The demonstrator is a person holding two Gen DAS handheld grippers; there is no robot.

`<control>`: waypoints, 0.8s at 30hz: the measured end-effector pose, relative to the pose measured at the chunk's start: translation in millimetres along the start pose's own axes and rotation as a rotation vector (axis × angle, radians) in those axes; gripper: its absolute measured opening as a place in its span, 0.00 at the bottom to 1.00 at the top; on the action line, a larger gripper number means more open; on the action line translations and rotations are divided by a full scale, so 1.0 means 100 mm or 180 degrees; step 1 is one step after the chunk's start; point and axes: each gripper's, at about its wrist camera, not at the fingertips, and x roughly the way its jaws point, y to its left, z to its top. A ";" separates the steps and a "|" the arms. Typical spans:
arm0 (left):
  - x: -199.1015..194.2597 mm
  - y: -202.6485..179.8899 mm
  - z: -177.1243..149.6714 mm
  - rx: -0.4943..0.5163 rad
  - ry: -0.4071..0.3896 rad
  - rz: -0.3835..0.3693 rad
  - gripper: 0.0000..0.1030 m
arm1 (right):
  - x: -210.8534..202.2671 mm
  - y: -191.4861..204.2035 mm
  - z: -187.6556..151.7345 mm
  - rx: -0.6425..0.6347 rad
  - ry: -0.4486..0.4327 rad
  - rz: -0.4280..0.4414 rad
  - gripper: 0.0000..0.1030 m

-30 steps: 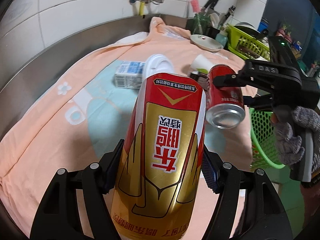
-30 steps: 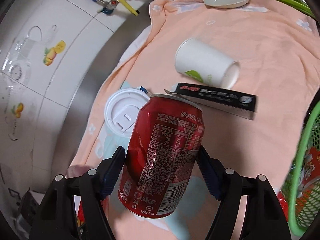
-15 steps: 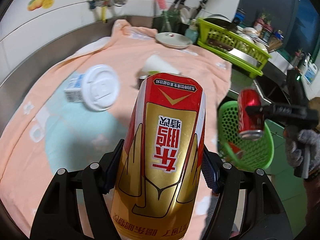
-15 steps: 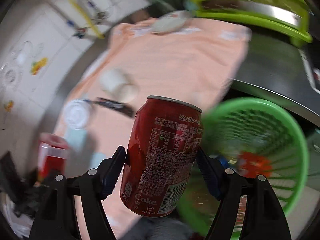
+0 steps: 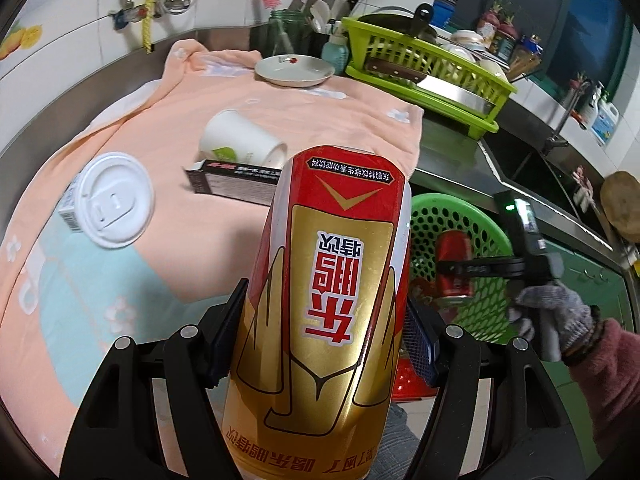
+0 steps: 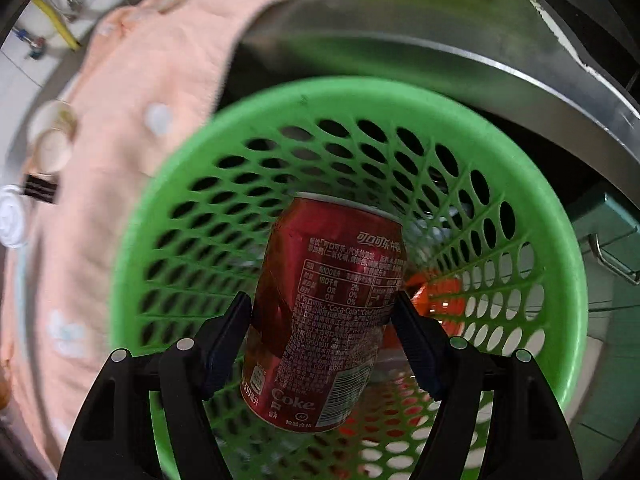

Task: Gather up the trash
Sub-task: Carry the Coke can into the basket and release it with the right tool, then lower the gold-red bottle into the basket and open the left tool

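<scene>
The right gripper (image 6: 324, 312) clamps a red cola can (image 6: 328, 312) upright directly over the green basket (image 6: 132, 240), the nearer hand to it, while the left gripper (image 5: 324, 336) grips a gold can (image 5: 332, 320) to the basket's left.

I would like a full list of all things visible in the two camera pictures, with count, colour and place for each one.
energy drink can: 1, gold and red, clamped in left hand-held gripper
cola can: 1, red, clamped in right hand-held gripper over the basket
basket: 1, green, beside the counter, red item inside
towel: 1, peach with pale blue, spread on counter
paper cup: 1, white, lying on towel
lidded cup: 1, white, on towel
small carton: 1, white, behind lidded cup
box: 1, black, by paper cup
plate: 1, white, towel's far end
dish rack: 1, green, on counter
left hand-held gripper: 1, black
right hand-held gripper: 1, black
gloved hand: 1, grey
</scene>
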 end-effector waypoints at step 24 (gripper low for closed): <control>0.17 -0.36 0.07 0.0177 0.0078 -0.0213 0.66 | -0.01 -0.12 0.33 0.0093 -0.0074 -0.0117 0.70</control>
